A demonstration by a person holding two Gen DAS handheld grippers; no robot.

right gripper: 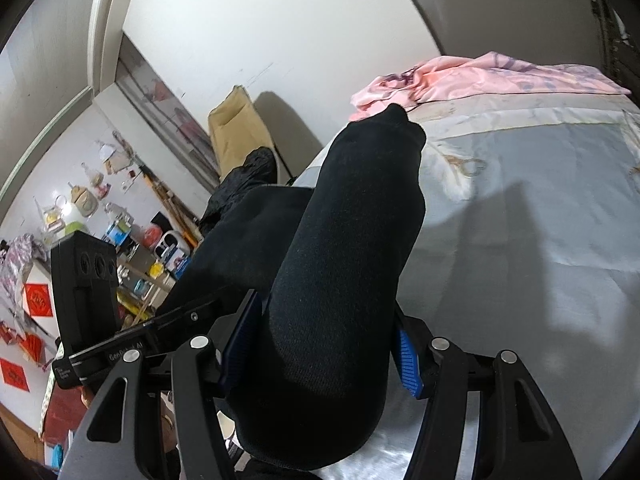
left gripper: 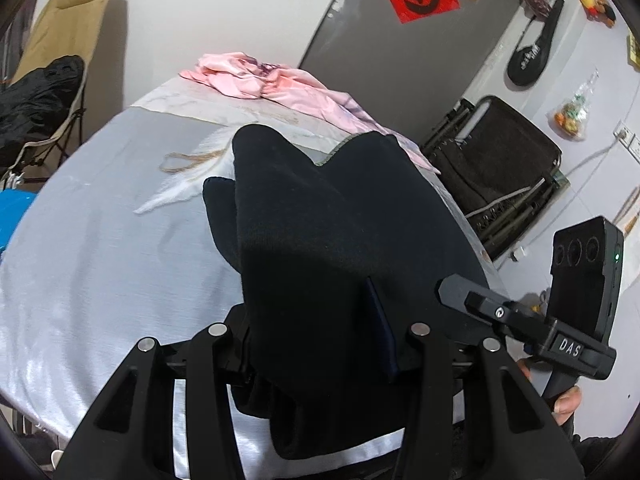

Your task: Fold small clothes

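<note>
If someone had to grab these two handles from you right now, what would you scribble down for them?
Left tool: shut on the black garment.
Right tool: shut on the same black garment, blue pads either side.
Garment is draped over both tools above the grey-covered table.
Pink garment lies crumpled at the far edge, untouched.
Left: finish folding the black piece, set it down, then the pink one.

You are working over a round table (left gripper: 80, 248) covered in a shiny pale grey-blue satin cloth with a cream border band at its far side. On that far edge lies a crumpled pink printed garment (left gripper: 256, 80), spilling toward the right rim. Nearer the middle, a printed white feather motif with a brown looped cord (left gripper: 188, 160) marks the cloth. A dark black knitted garment (left gripper: 320, 240) drapes above the near part of the surface.
</note>
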